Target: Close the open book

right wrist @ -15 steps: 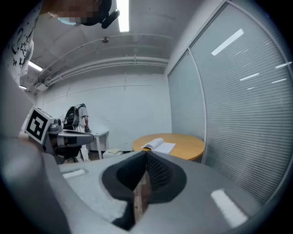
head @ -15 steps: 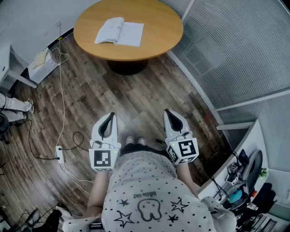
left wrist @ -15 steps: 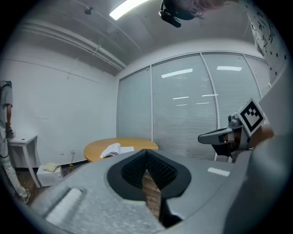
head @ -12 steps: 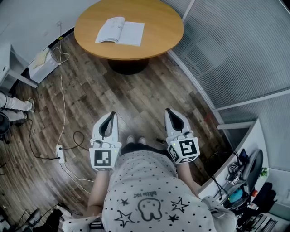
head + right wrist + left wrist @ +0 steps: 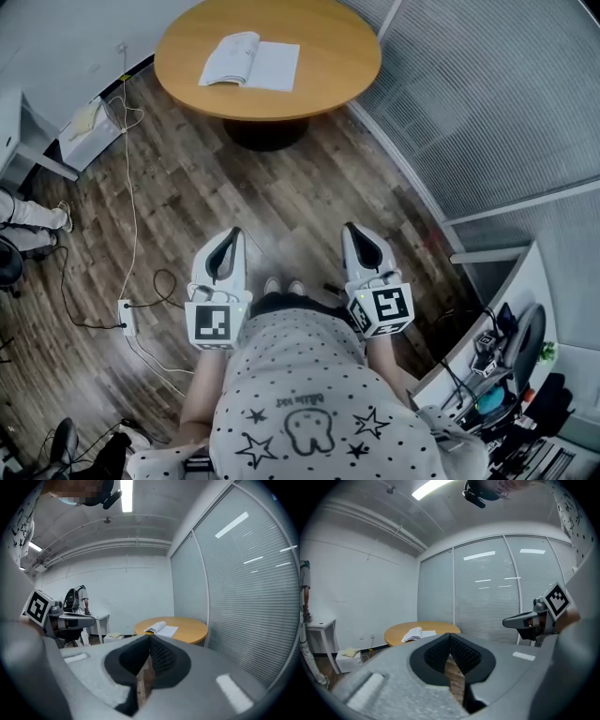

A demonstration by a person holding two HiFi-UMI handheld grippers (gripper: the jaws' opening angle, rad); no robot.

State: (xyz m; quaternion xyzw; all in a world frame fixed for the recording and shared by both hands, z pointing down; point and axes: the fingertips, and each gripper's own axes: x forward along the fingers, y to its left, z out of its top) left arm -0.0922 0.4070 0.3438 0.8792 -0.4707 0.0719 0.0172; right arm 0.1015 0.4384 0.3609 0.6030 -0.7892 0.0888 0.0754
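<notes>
An open white book [image 5: 249,63] lies on the round wooden table [image 5: 328,75] at the top of the head view. It also shows far ahead as the book [image 5: 416,633] in the left gripper view and the book [image 5: 159,629] in the right gripper view. My left gripper [image 5: 233,232] and right gripper [image 5: 349,228] are held side by side in front of my body over the wooden floor, well short of the table. Both are shut with nothing between the jaws. Each gripper sees the other: the right gripper [image 5: 520,620] and the left gripper [image 5: 70,616].
A white cable [image 5: 128,178] runs over the floor to a power strip [image 5: 123,318] at the left. A glass wall with blinds [image 5: 487,103] lines the right. A white desk [image 5: 28,150] and a person's legs [image 5: 28,220] are at the far left; a cluttered counter [image 5: 506,375] is at lower right.
The view has shifted very slightly; the grippers keep their places and stay shut.
</notes>
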